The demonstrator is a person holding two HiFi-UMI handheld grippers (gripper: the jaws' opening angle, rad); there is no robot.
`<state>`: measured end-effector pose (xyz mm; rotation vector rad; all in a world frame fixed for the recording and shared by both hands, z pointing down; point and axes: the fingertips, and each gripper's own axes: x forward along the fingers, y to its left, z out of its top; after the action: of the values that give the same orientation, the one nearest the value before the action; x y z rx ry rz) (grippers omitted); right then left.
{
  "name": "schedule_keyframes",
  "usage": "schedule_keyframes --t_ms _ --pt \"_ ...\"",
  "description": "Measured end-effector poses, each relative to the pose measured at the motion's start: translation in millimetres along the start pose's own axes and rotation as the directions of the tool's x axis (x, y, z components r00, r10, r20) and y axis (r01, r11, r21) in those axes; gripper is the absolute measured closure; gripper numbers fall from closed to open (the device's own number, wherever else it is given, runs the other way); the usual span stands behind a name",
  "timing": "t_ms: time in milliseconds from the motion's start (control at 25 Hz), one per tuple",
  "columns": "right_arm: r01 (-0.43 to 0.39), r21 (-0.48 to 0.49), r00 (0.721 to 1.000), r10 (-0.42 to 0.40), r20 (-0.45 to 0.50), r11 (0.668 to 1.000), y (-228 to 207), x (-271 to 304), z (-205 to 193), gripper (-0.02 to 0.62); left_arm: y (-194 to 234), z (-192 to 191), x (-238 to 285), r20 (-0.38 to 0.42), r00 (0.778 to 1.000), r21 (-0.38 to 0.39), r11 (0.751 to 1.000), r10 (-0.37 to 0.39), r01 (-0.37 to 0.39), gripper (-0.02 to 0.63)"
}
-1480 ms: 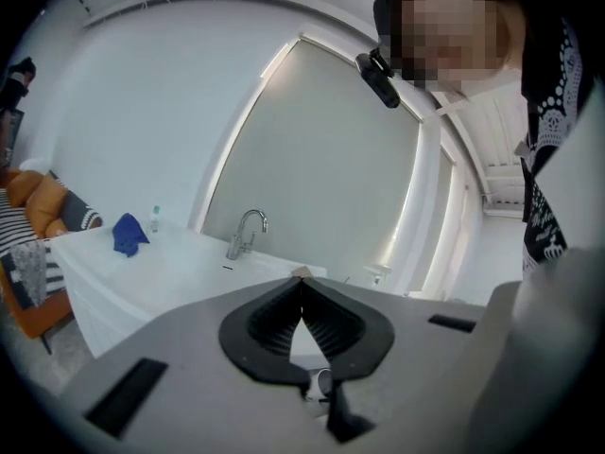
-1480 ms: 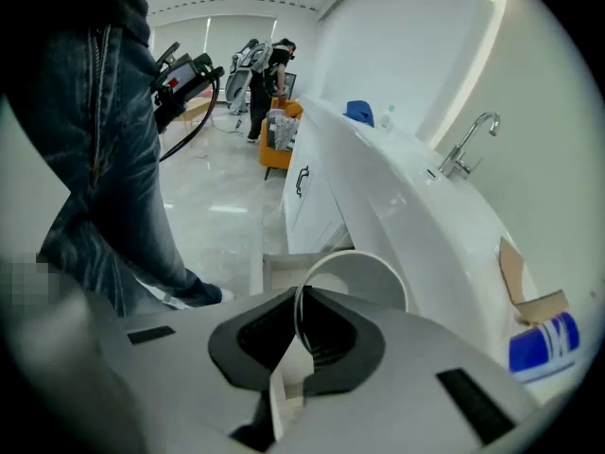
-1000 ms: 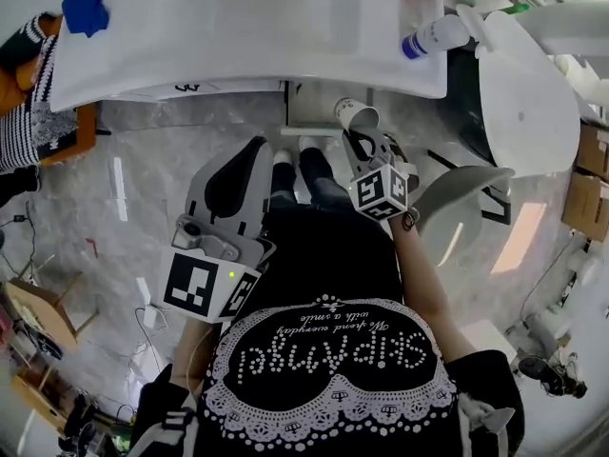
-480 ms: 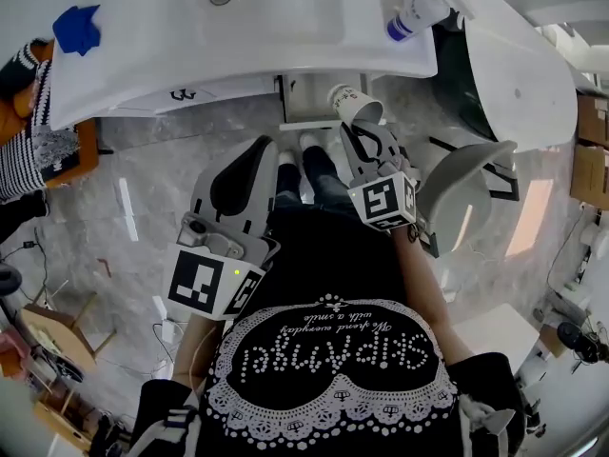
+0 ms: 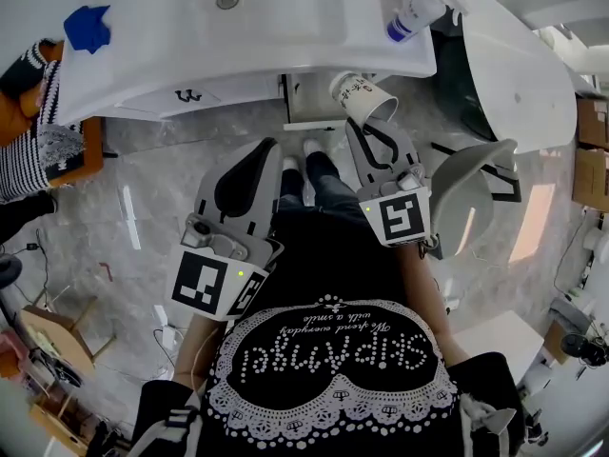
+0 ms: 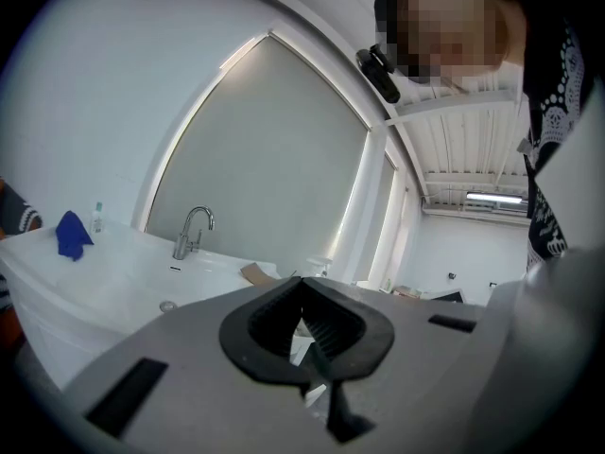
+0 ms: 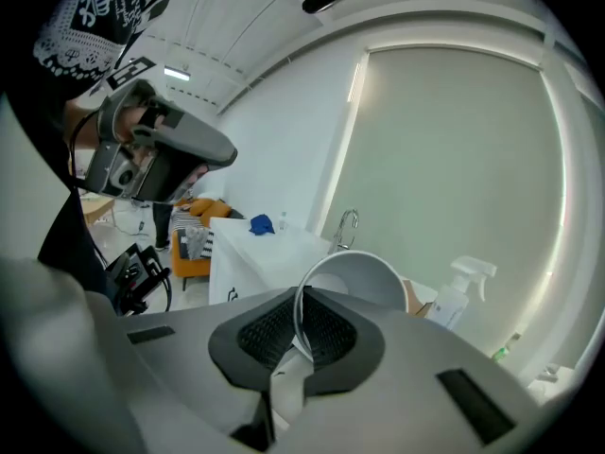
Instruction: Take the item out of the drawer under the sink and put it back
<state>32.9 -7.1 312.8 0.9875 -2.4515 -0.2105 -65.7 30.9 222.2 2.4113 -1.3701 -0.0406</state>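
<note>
Grey marble floor (image 5: 152,179), white walls (image 6: 95,112), large shaded window (image 6: 274,178)

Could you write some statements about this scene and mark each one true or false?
The right hand-held gripper pinches the rim of a white paper cup. True.
The left hand-held gripper holds a crumpled blue cloth. False: it is shut and empty; the cloth lies on the white sink counter.
A white plastic spray bottle stands on the counter. True.
The cup stands on the counter. False: it is held in the air in front of it.

The black shirt (image 5: 328,350) reads "We stand everyday with a smile".
</note>
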Motion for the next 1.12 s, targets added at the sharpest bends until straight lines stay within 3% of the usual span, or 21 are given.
schedule_keyframes --t_ms 120,320,720,1120 --pt "0.016 0.013 0.998 -0.017 0.056 1.000 -2 -8 18 0.571 -4 0 -4 0.009 1.000 0.007 1.000 -0.003 0.003 0.601" --pt "0.061 0.156 0.983 -0.087 0.162 0.986 -8 -26 44 0.571 -10 4 -9 0.027 1.000 0.031 0.999 -0.007 0.006 0.601" --pt "0.126 0.223 0.975 -0.162 0.151 0.966 -23 -64 41 0.571 -8 14 -3 0.050 0.999 0.062 0.998 -0.017 0.014 0.601" --pt "0.129 0.326 0.972 -0.184 0.144 0.937 -11 -74 28 0.571 3 14 -1 0.043 0.999 0.065 0.998 -0.020 0.017 0.601"
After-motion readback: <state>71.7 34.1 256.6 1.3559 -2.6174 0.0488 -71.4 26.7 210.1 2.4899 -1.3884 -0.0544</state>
